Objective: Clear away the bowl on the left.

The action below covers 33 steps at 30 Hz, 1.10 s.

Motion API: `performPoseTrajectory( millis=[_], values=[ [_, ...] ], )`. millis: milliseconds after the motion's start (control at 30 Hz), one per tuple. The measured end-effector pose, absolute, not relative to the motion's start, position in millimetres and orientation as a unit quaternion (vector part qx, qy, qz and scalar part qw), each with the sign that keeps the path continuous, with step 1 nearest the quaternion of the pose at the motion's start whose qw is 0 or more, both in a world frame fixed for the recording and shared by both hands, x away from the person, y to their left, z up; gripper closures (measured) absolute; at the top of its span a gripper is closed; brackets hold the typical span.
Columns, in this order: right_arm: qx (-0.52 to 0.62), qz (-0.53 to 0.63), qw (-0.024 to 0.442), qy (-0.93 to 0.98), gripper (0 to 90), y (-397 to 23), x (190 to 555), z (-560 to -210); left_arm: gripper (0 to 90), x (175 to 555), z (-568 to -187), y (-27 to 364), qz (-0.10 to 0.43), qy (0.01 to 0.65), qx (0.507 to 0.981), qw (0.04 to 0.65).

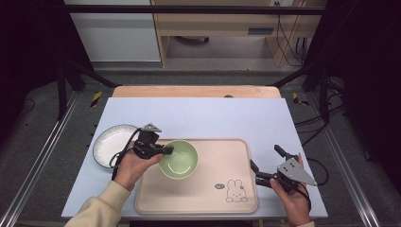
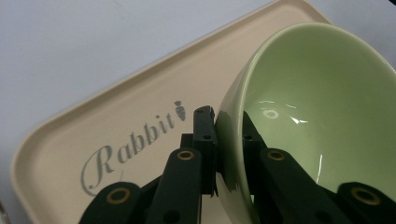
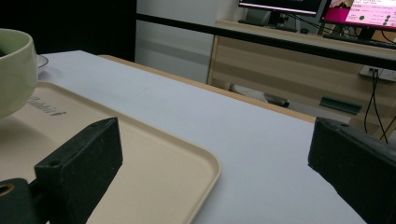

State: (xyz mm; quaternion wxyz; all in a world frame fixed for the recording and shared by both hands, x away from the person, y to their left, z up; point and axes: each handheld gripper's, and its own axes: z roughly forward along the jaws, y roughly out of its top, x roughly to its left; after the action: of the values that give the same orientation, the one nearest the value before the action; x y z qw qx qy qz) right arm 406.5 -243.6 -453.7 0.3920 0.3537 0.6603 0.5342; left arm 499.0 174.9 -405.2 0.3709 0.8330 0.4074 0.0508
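One green bowl (image 1: pixel 178 159), tilted over the left half of one beige rabbit-print tray (image 1: pixel 213 198), pinched by its rim in the left gripper (image 1: pixel 166 150): one jaw inside the wall, one outside, pressed tight on the ceramic, seen close in the left gripper view (image 2: pixel 219 154). One white plate (image 1: pixel 108 144) just left of the tray, on the pale blue table top (image 1: pixel 198 118). Two grippers counted, one per hand. Right gripper (image 1: pixel 265 164) at the tray's right edge, jaws spread wide, nothing between them, tray rim (image 3: pixel 205 177) below. Bowl glimpsed again at far left of the right gripper view (image 3: pixel 16 70).
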Motion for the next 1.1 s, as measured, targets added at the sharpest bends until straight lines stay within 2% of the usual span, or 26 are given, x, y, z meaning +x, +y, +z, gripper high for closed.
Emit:
performPoseTrajectory(
  millis=[433, 1100],
  values=[
    [0.354, 0.536, 0.391, 0.659, 3.2, -243.8, 405.9, -453.4, 82.9, 492.1, -419.4, 146.2, 0.022, 0.389, 0.844, 0.369],
    [0.353, 0.537, 0.386, 0.661, 3.1, -242.8, 406.0, -453.7, 82.8, 490.8, -433.3, 138.7, 0.003, 0.382, 0.853, 0.355]
  ],
)
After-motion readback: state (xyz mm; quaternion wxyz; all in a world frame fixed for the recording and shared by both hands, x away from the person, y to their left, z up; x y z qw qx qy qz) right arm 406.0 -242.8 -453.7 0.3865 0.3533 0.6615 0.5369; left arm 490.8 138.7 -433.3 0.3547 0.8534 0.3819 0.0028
